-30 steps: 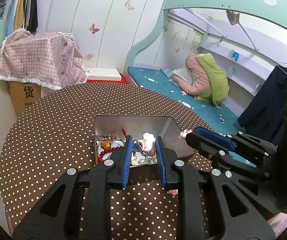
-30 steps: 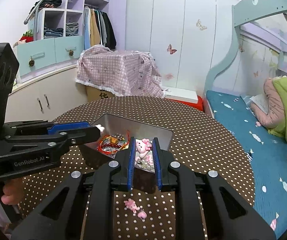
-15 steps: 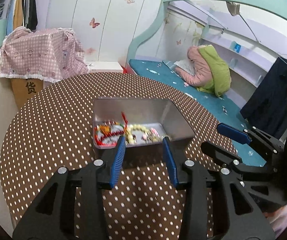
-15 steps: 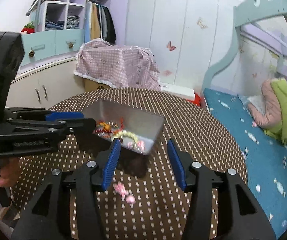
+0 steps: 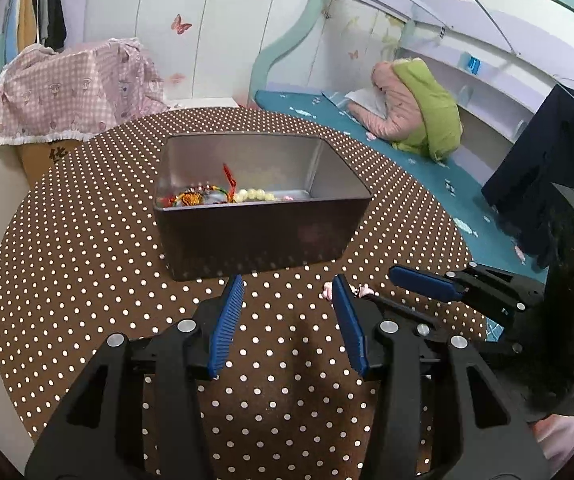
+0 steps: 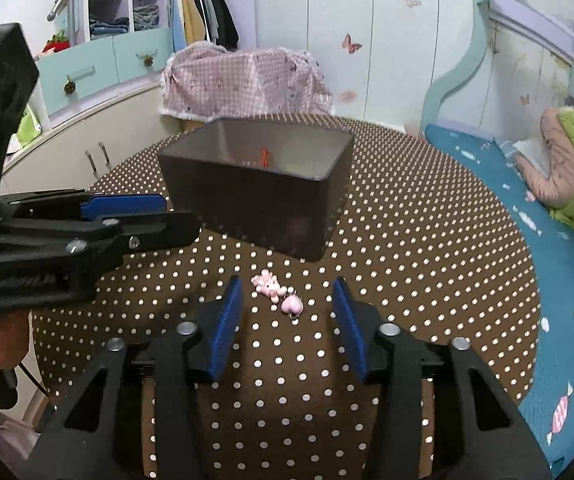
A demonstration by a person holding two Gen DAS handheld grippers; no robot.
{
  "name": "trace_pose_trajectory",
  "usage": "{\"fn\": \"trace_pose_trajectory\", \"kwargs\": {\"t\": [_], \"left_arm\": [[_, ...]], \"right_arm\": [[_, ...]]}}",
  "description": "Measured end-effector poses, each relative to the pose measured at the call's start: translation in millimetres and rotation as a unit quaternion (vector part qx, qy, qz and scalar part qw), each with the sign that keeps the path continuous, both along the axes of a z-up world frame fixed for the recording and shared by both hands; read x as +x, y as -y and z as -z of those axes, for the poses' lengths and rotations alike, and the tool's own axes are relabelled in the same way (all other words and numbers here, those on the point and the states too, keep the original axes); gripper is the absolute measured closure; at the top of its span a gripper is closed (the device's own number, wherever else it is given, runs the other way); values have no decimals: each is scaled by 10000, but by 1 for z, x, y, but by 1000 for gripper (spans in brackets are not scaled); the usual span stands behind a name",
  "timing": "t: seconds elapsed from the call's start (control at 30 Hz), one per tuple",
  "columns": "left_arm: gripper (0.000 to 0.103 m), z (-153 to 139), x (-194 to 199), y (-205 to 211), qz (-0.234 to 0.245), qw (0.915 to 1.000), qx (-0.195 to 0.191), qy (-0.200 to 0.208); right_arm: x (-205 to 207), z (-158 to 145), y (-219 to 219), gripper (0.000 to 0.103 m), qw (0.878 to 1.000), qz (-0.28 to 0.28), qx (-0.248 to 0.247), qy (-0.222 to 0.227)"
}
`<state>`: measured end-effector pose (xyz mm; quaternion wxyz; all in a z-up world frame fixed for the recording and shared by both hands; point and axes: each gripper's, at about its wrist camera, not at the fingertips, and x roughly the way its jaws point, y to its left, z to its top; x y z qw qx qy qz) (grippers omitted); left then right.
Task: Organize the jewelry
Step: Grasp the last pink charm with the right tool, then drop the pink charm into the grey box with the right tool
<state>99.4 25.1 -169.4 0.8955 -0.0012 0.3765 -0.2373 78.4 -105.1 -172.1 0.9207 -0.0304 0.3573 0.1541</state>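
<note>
A metal box (image 5: 259,232) stands on the round brown polka-dot table (image 5: 87,272). Inside it lie a red and orange bracelet (image 5: 195,197) and a pale bead strand (image 5: 255,195). The box also shows in the right wrist view (image 6: 263,208). A pink charm with a heart (image 6: 277,291) lies on the table in front of the box. My right gripper (image 6: 287,312) is open, low over the table, with the charm between its fingers. My left gripper (image 5: 289,308) is open and empty in front of the box. The right gripper's blue finger (image 5: 427,284) shows at its right.
A bed with a teal mattress (image 6: 547,280) lies to the right of the table. A pink checked cloth covers a box (image 6: 243,80) behind the table. White cupboards (image 6: 83,144) stand to the left. A dark garment (image 5: 543,168) hangs at the right.
Both grippers opened and pulled back from over the box down toward the table. The pink item the right gripper held over the box is out of its jaws.
</note>
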Motion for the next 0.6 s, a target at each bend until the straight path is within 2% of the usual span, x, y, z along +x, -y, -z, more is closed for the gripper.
{"fn": "trace_pose_trajectory", "kwargs": {"t": [0.1,0.2,0.3,0.33,0.4,0.6], "left_arm": [[56,3,1,-2,-78,9999,-18,-88],[56,-1,7,-9,-194,9996,-123,-153],[55,-11,16,-18,-353,9991,-196,-92],[50,-14,19,-21,-437,9988,-229,-80],[48,-20,26,-27,-597,9978,-287,-55],[48,-27,58,-40,-1074,9937,-254,-206]], "right_arm": [[4,6,-1,76,9999,12,-103,-110],[5,12,-2,90,9996,28,-223,-165],[5,12,-2,92,9996,-58,-186,-193],[5,12,-1,92,9996,-63,-178,-199],[5,11,1,92,9997,-55,-124,-213],[7,0,13,92,9999,46,58,-125]]}}
